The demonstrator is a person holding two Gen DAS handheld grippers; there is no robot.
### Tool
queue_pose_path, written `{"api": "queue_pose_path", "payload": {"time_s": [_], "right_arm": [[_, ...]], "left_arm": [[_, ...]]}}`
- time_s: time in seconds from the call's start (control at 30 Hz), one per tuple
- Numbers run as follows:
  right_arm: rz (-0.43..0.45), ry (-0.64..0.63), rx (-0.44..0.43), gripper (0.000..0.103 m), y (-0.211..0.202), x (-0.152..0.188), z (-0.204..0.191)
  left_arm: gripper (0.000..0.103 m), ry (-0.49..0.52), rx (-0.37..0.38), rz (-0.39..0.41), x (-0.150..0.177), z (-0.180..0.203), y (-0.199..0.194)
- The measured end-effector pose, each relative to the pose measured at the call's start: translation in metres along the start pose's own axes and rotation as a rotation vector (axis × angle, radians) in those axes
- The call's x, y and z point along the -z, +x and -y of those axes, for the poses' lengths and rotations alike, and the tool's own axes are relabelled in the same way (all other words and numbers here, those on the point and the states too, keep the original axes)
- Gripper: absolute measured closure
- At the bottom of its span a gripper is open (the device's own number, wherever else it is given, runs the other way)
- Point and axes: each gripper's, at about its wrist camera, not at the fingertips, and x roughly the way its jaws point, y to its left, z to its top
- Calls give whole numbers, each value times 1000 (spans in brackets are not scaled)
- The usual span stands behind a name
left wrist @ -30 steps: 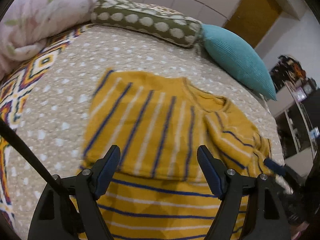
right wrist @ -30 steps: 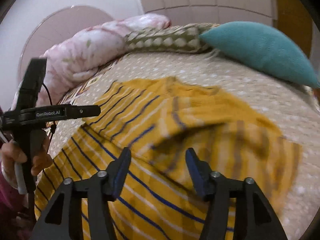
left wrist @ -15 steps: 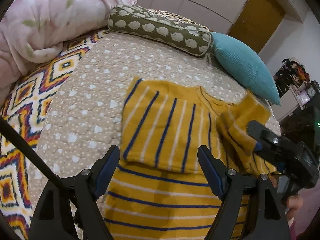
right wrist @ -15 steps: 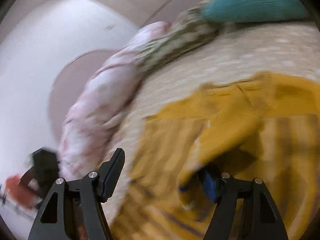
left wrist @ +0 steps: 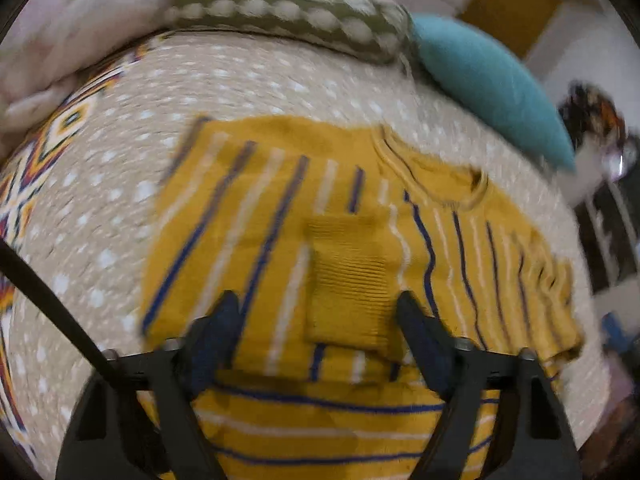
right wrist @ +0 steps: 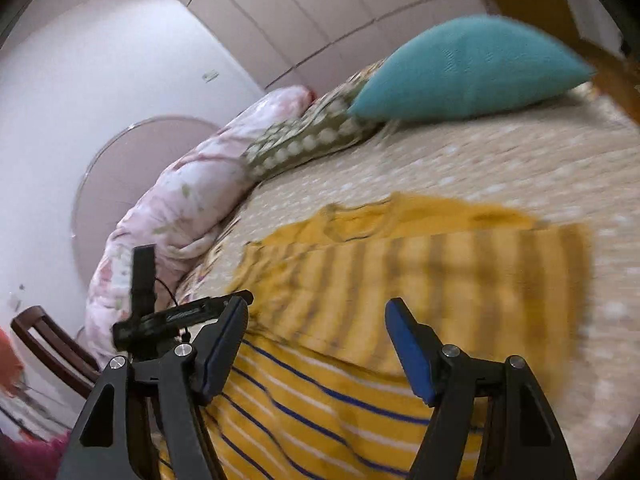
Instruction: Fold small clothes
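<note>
The yellow striped sweater (left wrist: 344, 248) lies on the bed (left wrist: 120, 208), just in front of the teal pillow (left wrist: 488, 88) and the spotted pillow (left wrist: 288, 20). Both sleeves look folded in across its chest, with one cuff (left wrist: 348, 284) lying in the middle. The left hand-held gripper (left wrist: 320, 328) is wide apart and holds nothing. The right hand-held gripper (right wrist: 316, 344) is wide too, and empty, hanging over the sweater's lower half. I think the next step is folding the bottom up to the neck. To do it well, each gripper should pinch one bottom corner, lift both together, and lay the hem flat near the collar (left wrist: 432, 176) so the sleeves stay tucked.
</note>
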Motion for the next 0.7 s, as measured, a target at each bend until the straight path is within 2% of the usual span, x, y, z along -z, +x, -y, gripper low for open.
{"api": "queue_pose_path", "payload": {"time_s": [0.03, 0.07, 0.1, 0.17, 0.23, 0.33, 0.4, 0.57, 0.7], "right_arm": [[12, 6, 22, 22, -11, 1, 7], [24, 18, 59, 22, -23, 1, 17], [33, 27, 89, 22, -31, 1, 25], [52, 64, 169, 22, -47, 1, 47], [50, 109, 245, 22, -53, 1, 62], [21, 149, 312, 22, -51, 5, 80], [-5, 174, 358, 22, -45, 7, 87], [-49, 195, 378, 22, -22, 10, 93], [-106, 186, 376, 22, 10, 5, 91]], "left_arm": [[70, 26, -14, -10, -2, 6, 5], [76, 62, -48, -8, -3, 15, 4], [90, 78, -55, 9, -4, 18, -2], [91, 87, -1, 67, -11, 19, -25], [91, 78, 10, 126, -19, 11, -46], [91, 60, -40, 142, -26, -5, -53], [91, -1, -61, 134, -28, -23, -47], [91, -19, -68, 46, -18, -37, -17], [91, -38, -79, 61, -11, -41, -17]]}}
